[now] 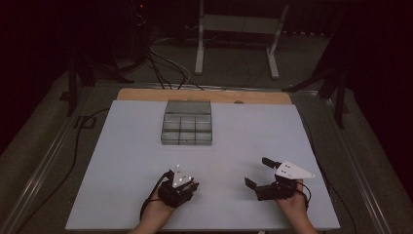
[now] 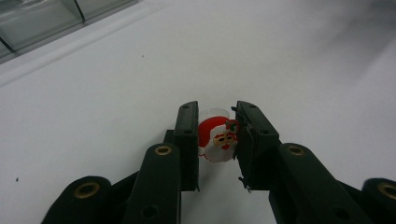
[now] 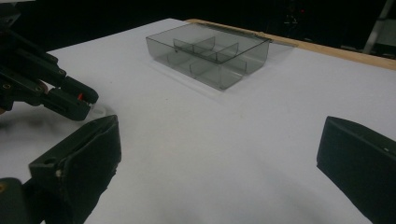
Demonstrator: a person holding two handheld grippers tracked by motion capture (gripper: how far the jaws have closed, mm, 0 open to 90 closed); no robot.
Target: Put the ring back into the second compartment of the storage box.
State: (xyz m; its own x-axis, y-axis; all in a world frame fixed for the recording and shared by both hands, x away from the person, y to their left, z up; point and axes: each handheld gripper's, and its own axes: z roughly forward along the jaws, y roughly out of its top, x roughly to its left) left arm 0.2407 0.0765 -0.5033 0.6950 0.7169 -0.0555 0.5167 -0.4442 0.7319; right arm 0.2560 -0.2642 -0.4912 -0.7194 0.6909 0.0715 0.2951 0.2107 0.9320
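Left gripper view: a small Santa figure (image 2: 218,140) is clamped between the jaws of the left gripper (image 2: 215,140), while the right gripper (image 1: 263,174) is held wide apart, with the clear divided tray (image 3: 210,53) lying well ahead.

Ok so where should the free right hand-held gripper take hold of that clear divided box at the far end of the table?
Probably on the near outer wall of the clear divided box, coming down from above: the box lies flat and open-topped, its thin upright walls fit between open jaws, and the right hand-held gripper holds nothing.
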